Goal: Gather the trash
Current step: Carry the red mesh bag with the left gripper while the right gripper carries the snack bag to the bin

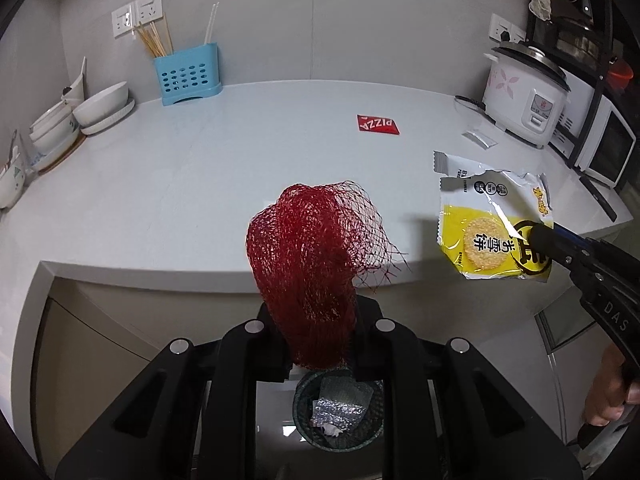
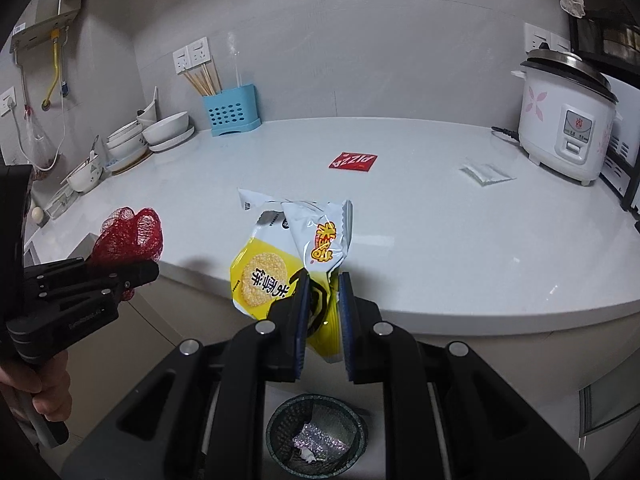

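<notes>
Left claw [image 1: 320,344] pinched red net [image 1: 308,264]; right claw [image 2: 324,312] pinched wrapper [image 2: 280,268]. Risk: early release, both miss bin [image 2: 276,420].

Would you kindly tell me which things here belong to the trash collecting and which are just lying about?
Belonging to the job:
- red mesh net, in the left tongs
- yellow snack wrapper, in the right tongs
- red pizza sachet
- clear packet
- mesh bin

Just lying about:
- rice cooker
- blue chopstick holder
- bowls
</notes>
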Available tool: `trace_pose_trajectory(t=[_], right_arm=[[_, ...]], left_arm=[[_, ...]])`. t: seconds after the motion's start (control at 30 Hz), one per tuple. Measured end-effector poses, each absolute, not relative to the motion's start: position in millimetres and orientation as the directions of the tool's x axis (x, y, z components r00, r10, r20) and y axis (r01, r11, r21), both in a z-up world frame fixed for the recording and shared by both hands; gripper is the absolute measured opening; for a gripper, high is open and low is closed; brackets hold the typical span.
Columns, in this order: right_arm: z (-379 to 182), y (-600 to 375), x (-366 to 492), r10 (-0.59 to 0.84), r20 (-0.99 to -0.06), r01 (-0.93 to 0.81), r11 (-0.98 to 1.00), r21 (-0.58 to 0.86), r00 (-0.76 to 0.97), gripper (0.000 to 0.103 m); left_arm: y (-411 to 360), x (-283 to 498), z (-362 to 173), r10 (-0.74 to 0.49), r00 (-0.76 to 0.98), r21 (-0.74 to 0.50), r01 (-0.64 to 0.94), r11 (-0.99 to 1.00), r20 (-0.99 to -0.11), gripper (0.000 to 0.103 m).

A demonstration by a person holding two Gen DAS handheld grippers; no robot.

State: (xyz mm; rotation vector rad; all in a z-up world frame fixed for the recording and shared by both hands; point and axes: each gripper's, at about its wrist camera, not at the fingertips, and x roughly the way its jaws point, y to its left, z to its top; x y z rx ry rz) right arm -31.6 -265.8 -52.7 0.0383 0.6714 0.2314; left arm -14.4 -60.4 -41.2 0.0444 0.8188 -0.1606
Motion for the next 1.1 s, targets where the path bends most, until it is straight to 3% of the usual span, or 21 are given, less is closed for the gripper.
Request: trace_pose_trajectory(t=[0.1, 0.47, 1.1], right_arm=[[-68.3, -260.8, -50.3, 0.242, -0.614, -0.220, 0.969, 0.113, 0.751, 0.013], [-157.3, -246.9, -84.7, 0.304, -0.674, -0.268, 0.950, 0.161, 0.673, 0.013], [-353.5, -224.5, -87.9, 0.184, -0.819, -0.180, 0.979, 0.100, 0.544, 0.013]], left_arm=[[-54.8, -28.4, -52.0, -0.096, 0.690, 0.013, 0.151, 0.989, -0.717, 0.019], [-48.0, -55.8, -131.6, -0.116, 0.636, -0.031, 0.143, 0.989, -0.763, 0.019], [-72.0, -63.8, -330.9, -0.165, 0.505, -0.094, 0.164, 0.982, -0.847, 0.020]])
